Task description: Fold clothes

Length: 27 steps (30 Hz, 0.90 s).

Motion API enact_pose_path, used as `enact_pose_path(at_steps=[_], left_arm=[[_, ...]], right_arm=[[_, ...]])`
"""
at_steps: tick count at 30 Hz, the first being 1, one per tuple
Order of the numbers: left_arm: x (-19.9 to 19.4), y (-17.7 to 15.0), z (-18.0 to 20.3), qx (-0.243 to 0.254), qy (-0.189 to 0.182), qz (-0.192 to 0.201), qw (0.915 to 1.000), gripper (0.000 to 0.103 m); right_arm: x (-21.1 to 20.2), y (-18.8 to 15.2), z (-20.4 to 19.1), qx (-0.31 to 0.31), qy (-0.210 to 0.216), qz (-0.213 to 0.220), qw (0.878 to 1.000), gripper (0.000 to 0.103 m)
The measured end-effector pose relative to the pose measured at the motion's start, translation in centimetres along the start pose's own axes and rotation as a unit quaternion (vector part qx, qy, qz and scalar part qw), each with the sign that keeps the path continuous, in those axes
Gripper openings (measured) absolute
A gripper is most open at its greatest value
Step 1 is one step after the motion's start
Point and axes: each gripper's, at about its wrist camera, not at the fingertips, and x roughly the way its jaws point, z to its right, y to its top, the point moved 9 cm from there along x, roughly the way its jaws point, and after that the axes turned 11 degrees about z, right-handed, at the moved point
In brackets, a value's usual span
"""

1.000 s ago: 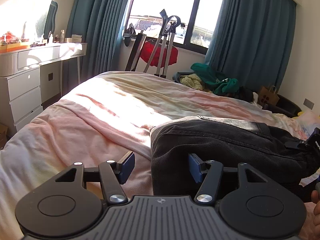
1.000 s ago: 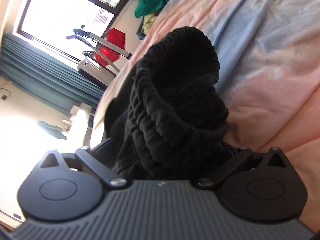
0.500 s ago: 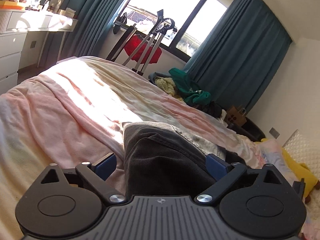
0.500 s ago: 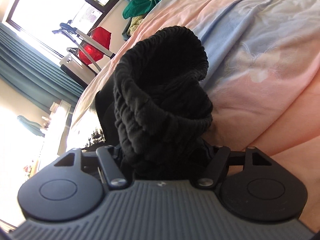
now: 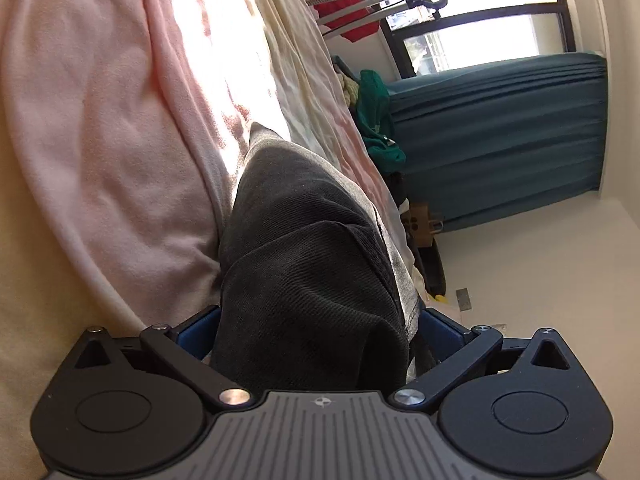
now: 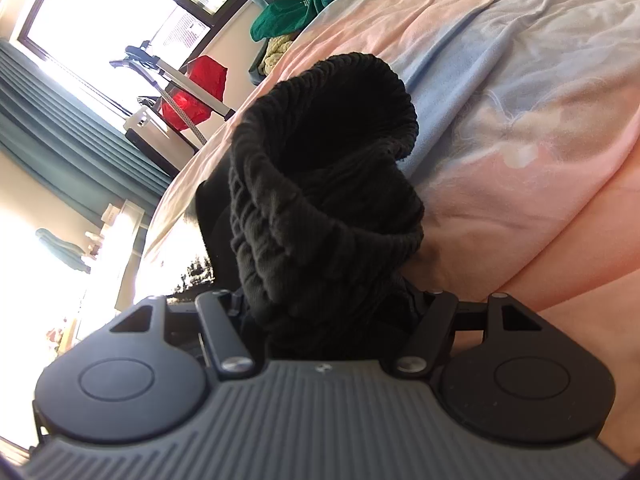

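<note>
Dark garment (image 5: 312, 264) lies bunched on bed (image 5: 100, 140), on pink blanket. Left hand-held gripper (image 5: 318, 326) spread wide, garment fold between jaws, pads apart from cloth. Right hand-held gripper (image 6: 332, 312) pinching gathered ribbed waistband (image 6: 320, 184). Beyond bed: green clothes heap (image 6: 300, 4), red item (image 6: 196, 92) on rack, teal curtains (image 5: 500, 136).

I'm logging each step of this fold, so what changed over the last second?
The left tool spread its jaws wide, rolled sideways and pushed in around the dark grey garment, which now fills the gap between its blue pads. The right tool closed in from wide open onto the black ribbed waistband. The garment stayed on the pink bedding.
</note>
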Motion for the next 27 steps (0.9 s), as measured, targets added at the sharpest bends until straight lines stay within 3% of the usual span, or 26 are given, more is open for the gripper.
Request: enact_pose_path(at_steps=[3,6,10,14,20,27], left_arm=[[1.5,-0.2,-0.3,-0.002,0.007,-0.004,1.0,0.101],[1.8,0.0,-0.8,-0.012,0.008,-0.004,0.9999,0.091],[1.4,0.1,-0.6,-0.009,0.007,-0.006,0.9999,0.071],[0.9,0.2,0.1,-0.003,0.002,-0.001,1.0,0.062],[-1.8,0.4,1.8,0.005,-0.021,0.005,0.9998,0.057],[-5.3,-1.6,7.8,0.049,-0.059,0.015,0.9969,0.056]], right_arm=[[0.0,0.0,0.0,-0.002,-0.001,0.003,1.0,0.068],[-0.1,0.0,-0.3,-0.016,-0.002,0.011,1.0,0.068],[-0.3,0.1,-1.5,-0.037,0.002,0.032,0.999,0.058],[-1.6,0.6,-2.8,-0.048,0.015,0.054,0.997,0.049],[-5.3,1.6,-5.3,-0.055,0.041,0.082,0.994,0.045],[-12.4,3.6,-6.1,-0.03,0.072,0.132,0.988,0.044]])
